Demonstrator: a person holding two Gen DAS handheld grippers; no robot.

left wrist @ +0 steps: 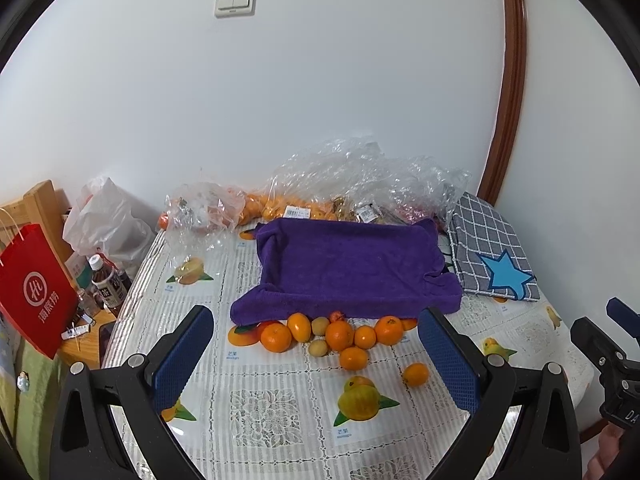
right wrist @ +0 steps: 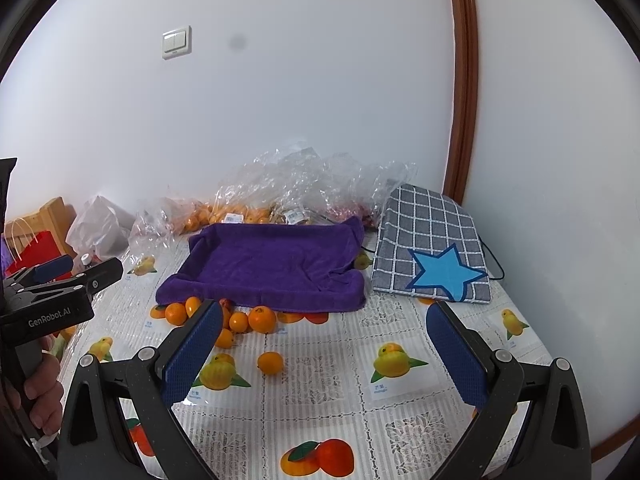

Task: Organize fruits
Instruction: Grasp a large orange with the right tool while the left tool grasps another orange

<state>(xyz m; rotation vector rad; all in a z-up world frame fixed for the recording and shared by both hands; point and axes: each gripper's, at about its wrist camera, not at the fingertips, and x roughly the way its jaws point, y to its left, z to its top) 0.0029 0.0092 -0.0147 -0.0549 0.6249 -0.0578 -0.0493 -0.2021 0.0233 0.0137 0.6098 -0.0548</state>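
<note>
Several oranges and small green-brown kiwis lie loose on the tablecloth at the front edge of a purple towel-lined tray. One orange lies apart, nearer me; it also shows in the right wrist view, with the cluster and the tray. My left gripper is open and empty, hovering before the fruit. My right gripper is open and empty, over the cloth right of the fruit.
Clear plastic bags with more oranges lie behind the tray against the wall. A grey checked cloth with a blue star lies right of it. A red paper bag, bottles and a white bag stand off the table's left edge.
</note>
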